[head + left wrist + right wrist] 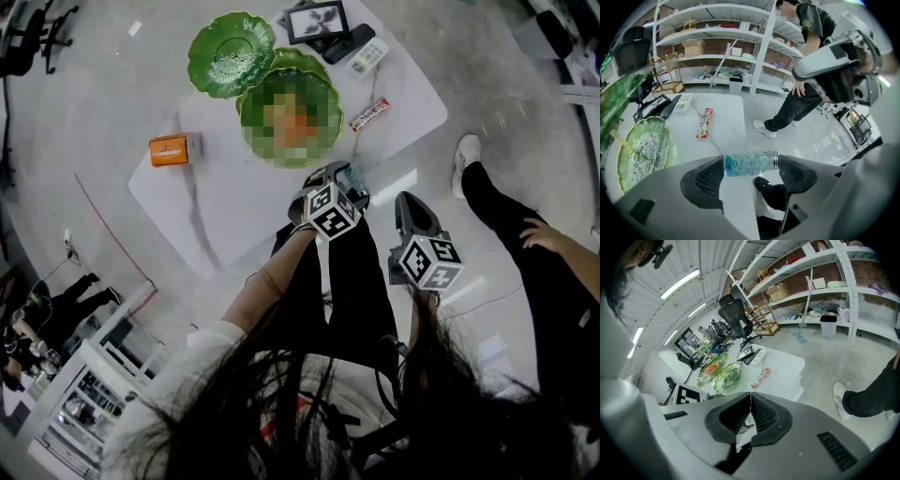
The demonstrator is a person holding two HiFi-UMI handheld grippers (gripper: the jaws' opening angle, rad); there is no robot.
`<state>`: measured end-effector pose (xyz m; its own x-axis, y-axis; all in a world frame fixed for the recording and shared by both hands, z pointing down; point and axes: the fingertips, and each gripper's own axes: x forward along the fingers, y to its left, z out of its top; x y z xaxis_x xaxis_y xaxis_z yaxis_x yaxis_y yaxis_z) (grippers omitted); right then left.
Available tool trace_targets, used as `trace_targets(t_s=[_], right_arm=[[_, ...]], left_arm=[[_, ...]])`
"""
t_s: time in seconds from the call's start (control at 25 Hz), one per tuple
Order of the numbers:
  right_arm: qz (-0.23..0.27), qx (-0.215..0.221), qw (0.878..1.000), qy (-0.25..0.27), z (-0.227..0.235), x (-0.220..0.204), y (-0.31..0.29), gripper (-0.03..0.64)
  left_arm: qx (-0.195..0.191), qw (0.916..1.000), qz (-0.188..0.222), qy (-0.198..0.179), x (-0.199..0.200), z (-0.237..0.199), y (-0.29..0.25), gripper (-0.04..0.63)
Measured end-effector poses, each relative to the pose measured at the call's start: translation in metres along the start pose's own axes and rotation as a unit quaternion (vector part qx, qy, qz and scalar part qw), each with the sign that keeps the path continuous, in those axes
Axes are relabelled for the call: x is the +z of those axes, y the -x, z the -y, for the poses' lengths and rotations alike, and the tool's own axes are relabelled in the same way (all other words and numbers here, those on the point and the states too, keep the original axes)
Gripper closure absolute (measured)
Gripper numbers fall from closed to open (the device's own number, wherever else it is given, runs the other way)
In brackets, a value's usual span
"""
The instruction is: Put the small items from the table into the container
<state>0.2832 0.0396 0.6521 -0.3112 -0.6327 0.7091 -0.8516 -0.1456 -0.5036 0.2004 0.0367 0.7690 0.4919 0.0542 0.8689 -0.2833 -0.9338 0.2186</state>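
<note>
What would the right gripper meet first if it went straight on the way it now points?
Most likely the white table, between the green plate and the candy bar. Depth is unclear, so the right gripper might reach the candy bar first.

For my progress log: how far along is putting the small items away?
Done: one green dish already holds something orange. In hand: the left gripper is shut on a small bottle above the table edge; the right gripper is shut and empty. Left: the candy bar, orange box and remote lie on the table.
</note>
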Motion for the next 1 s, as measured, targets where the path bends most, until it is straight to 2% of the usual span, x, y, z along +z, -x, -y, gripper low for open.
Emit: trace_targets(t_s=[0.28,0.52,0.68,0.84,1.0], right_arm=[[-0.016,0.028,0.999,0.018,-0.048,0.001,-0.018,0.601],[-0.022,0.051,0.998,0.043,-0.096,-0.008,-0.033,0.601],[-0.028,0.068,0.996,0.058,-0.13,-0.016,-0.037,0.601],[-0.031,0.082,0.994,0.063,-0.154,-0.026,-0.041,0.601],[-0.029,0.087,0.994,0.065,-0.168,-0.03,-0.048,0.601]], left_arm=[[0.013,0.9982,0.024,0.054,-0.035,0.008,0.059,0.221],[0.047,0.9947,0.051,0.076,-0.067,-0.01,0.132,0.221],[0.072,0.9915,0.072,0.081,-0.08,-0.026,0.179,0.221],[0.096,0.9859,0.105,0.088,-0.076,-0.043,0.22,0.221],[0.118,0.9823,0.131,0.063,-0.059,-0.063,0.244,0.221]])
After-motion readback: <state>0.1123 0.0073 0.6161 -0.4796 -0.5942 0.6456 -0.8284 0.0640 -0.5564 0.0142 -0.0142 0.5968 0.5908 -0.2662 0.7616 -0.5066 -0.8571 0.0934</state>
